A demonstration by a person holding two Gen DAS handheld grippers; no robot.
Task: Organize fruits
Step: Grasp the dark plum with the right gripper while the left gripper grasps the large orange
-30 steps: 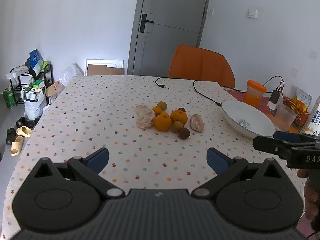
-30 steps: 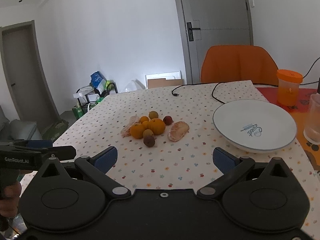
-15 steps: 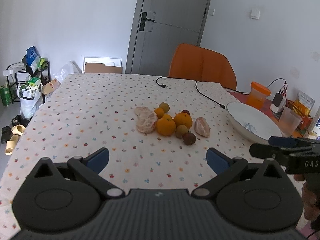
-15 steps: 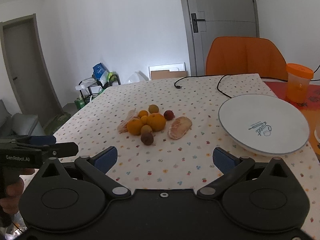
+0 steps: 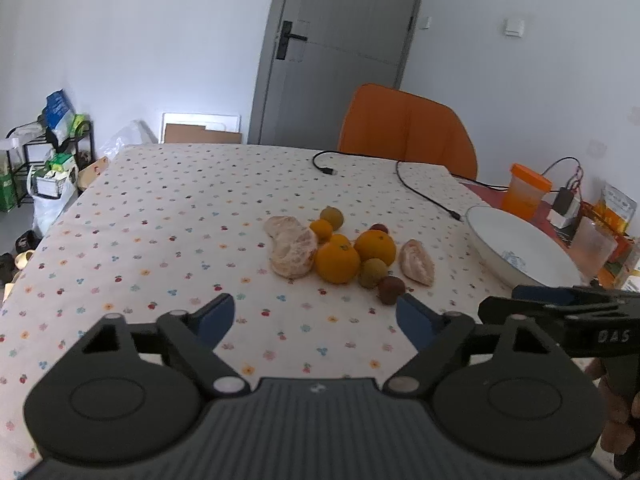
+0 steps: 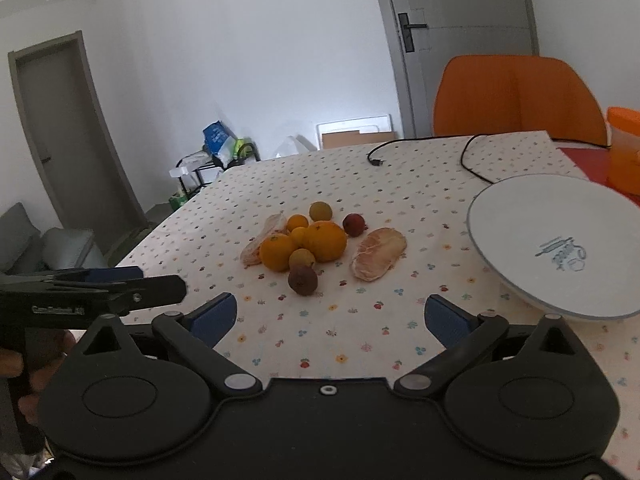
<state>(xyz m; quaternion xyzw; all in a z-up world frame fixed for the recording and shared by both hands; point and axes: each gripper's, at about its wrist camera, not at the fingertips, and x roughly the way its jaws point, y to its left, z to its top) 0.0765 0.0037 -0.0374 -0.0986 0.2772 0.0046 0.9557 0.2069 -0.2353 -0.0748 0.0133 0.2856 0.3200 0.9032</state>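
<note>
In the middle of the dotted tablecloth (image 5: pixel 168 208), a tight cluster of fruit: two large oranges (image 5: pixel 337 263) touching, small oranges and greenish fruits tucked around them, a dark brown fruit (image 6: pixel 303 279) nearest, a red one (image 6: pixel 354 224) at the far side, peeled citrus pieces (image 5: pixel 417 267) on the left and right flanks. To the right, near the table edge, the white bowl (image 6: pixel 516 216), nothing in it. Left gripper (image 5: pixel 316 318) short of the pile, jaws closing yet wide apart, nothing between them; right gripper (image 6: pixel 330 314) likewise closing, wider, nothing held. Probably the approach to a first pick. Best to start with an outlier, not the packed centre: the dark brown fruit for the right gripper, being nearest and free on its near side. Worth lining the jaws up to straddle it without nudging the greenish fruit just behind, since round fruit rolls easily on cloth. Gentle squeeze for the peeled pieces, likely soft and prone to tearing. Sensible to keep the two grippers from crowding the same fruit
</note>
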